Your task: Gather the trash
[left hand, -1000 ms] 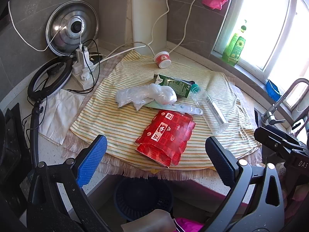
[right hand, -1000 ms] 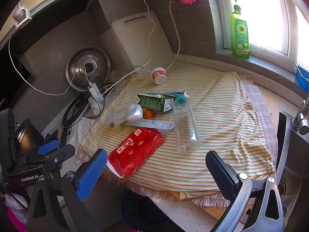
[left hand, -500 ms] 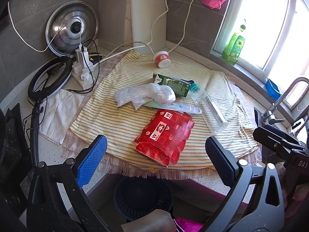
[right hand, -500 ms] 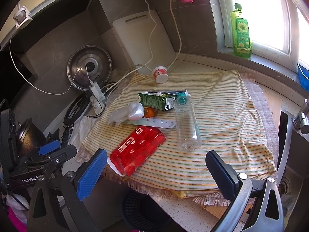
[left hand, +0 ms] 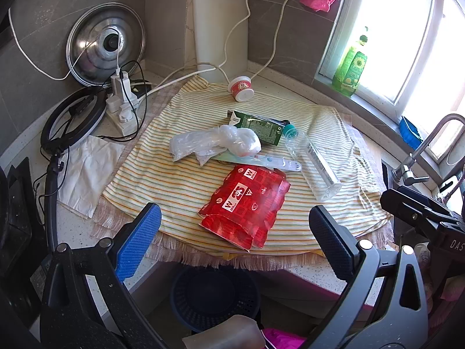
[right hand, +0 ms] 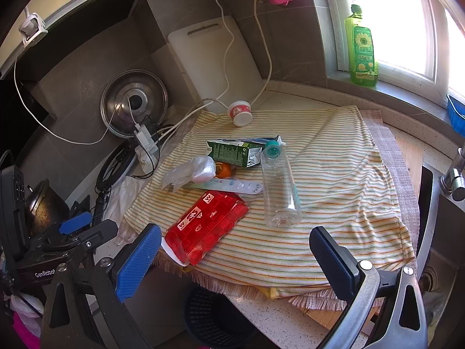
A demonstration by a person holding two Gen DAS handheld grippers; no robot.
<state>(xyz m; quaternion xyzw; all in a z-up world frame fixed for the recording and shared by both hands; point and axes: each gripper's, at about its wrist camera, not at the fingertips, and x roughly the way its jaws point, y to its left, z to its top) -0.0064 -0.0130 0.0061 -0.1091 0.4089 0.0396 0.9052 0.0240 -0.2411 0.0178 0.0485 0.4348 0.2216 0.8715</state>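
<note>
On the striped cloth (left hand: 162,174) lie a red snack bag (left hand: 247,200) (right hand: 203,226), a clear plastic bottle (left hand: 314,160) (right hand: 279,189), a green carton (left hand: 257,126) (right hand: 235,151), a crumpled clear plastic bag (left hand: 215,144) (right hand: 191,170), a white blister strip (left hand: 270,161) (right hand: 232,186) and a small red-and-white cup (left hand: 240,88) (right hand: 239,113). An orange fruit (right hand: 224,170) peeks out behind the bag. My left gripper (left hand: 235,241) hangs open just short of the counter edge, in front of the red bag. My right gripper (right hand: 235,253) is open too, near the cloth's front edge. A dark blue basket (left hand: 215,293) (right hand: 215,317) stands below the counter.
A pot lid (left hand: 106,45), power strip with cables (left hand: 122,107), ring light (left hand: 72,119) and white napkin (left hand: 87,168) crowd the left. A cutting board (left hand: 221,26) leans at the back. A green soap bottle (right hand: 361,49) stands on the sill; the faucet (left hand: 421,157) and sink are right.
Both cameras have drifted slightly, so the scene shifts a little in view. Nothing on the cloth has moved and both grippers stay open.
</note>
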